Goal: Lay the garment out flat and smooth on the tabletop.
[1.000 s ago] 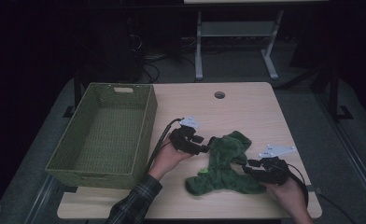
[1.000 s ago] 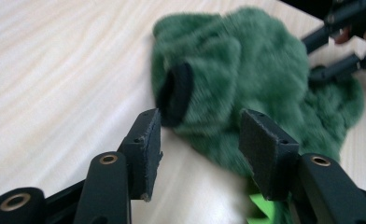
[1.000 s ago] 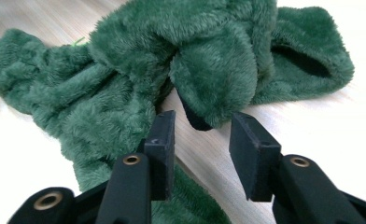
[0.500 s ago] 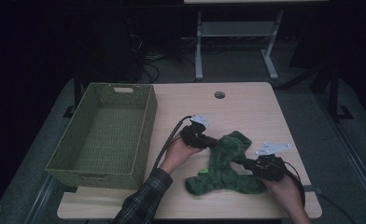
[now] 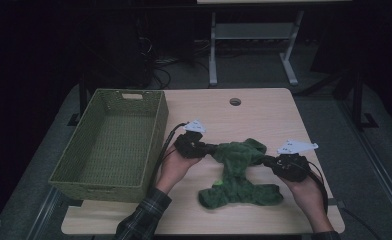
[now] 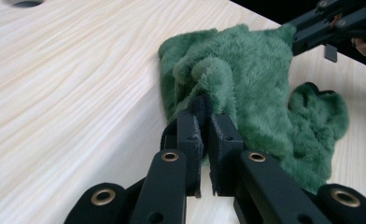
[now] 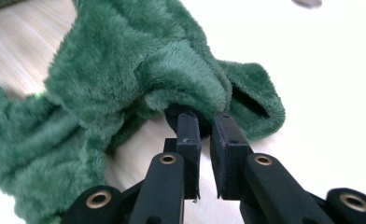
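Left gripper (image 5: 210, 148) and right gripper (image 5: 270, 161) just closing, now clamped on green fleece garment (image 5: 236, 175); barely lifted off table (image 5: 264, 112); basket (image 5: 109, 145) empty, transfer pending.

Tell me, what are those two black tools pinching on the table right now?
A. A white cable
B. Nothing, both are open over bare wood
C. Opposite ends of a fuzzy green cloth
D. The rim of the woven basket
C: the left gripper and the right gripper each have their fingers closed on an end of the fuzzy green cloth, while the woven basket stands untouched off to the left.
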